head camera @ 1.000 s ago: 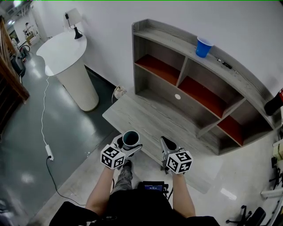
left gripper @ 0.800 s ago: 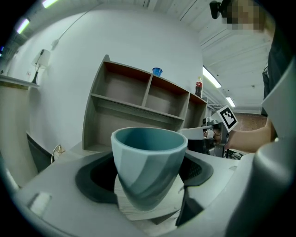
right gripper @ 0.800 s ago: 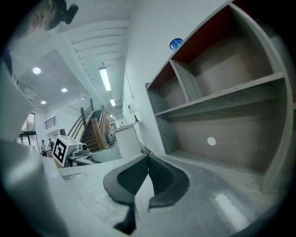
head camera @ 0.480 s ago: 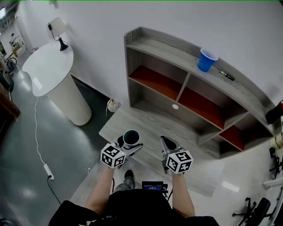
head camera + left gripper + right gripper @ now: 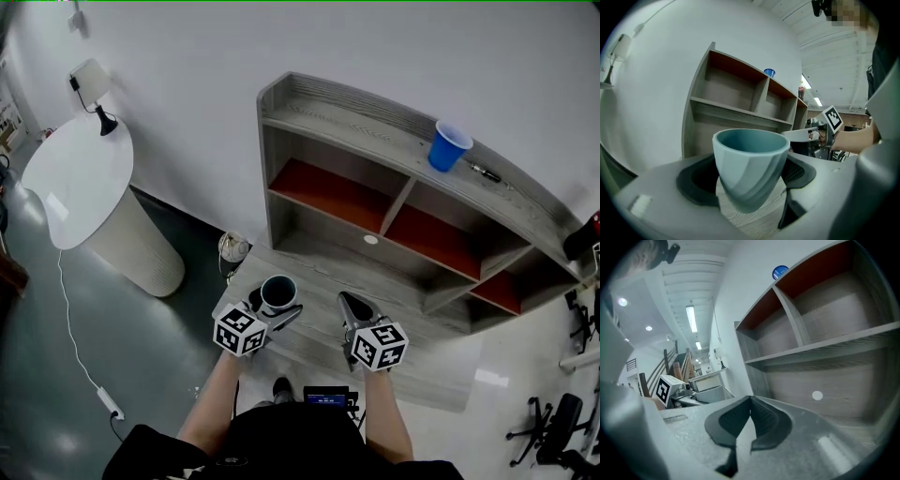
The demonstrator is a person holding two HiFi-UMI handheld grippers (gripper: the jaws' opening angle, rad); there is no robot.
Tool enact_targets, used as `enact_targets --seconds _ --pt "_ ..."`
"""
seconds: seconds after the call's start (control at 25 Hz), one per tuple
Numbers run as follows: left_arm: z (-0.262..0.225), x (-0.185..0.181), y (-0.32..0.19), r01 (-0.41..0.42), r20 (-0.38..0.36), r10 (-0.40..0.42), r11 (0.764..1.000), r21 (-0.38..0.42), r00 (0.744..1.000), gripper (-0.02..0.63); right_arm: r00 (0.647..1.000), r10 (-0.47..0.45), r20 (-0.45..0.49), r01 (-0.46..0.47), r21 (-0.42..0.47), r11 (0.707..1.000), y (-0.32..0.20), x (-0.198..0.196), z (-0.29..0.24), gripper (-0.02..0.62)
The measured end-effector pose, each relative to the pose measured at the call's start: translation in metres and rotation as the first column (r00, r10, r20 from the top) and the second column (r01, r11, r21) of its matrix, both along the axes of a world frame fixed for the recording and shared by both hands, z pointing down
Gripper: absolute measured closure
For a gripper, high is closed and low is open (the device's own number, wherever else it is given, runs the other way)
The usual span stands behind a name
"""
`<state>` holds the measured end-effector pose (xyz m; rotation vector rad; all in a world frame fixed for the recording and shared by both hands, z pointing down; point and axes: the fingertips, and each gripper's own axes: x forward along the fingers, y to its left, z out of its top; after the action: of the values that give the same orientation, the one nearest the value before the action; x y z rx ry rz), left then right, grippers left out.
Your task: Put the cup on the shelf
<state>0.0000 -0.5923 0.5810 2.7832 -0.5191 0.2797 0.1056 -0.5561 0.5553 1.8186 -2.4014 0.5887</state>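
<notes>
My left gripper point(image 5: 276, 307) is shut on a grey-blue cup point(image 5: 277, 292), which it holds upright with its mouth up; in the left gripper view the cup point(image 5: 750, 161) fills the space between the dark pads. My right gripper point(image 5: 352, 311) is beside it, shut with nothing in it, and its pads meet in the right gripper view point(image 5: 750, 414). The grey wooden shelf point(image 5: 356, 127) with red-brown compartments stands ahead against the white wall. It also shows beyond the jaws in the left gripper view point(image 5: 736, 110) and the right gripper view point(image 5: 825, 350).
A blue cup point(image 5: 448, 145) and a small dark pen-like thing point(image 5: 487, 172) sit on the shelf's top board. A low grey wooden platform point(image 5: 319, 272) lies before the shelf. A white pedestal table point(image 5: 80, 183) with a lamp point(image 5: 92, 82) stands left. A cable point(image 5: 75, 328) runs over the floor.
The view has swung left to right and the shelf now sits nearer and more centred. Both grippers keep their places, the cup still in the left one.
</notes>
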Motion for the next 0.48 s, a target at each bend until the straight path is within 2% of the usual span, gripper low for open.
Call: enact_targets --seconds 0.48 --pt "0.01 0.015 -0.013 -0.075 -0.013 0.075 0.997 -0.021 0.997 0.206 0.999 0.05 -0.017 -0.051 -0.024 0.998 -0.006 0.003 0.006 0.598"
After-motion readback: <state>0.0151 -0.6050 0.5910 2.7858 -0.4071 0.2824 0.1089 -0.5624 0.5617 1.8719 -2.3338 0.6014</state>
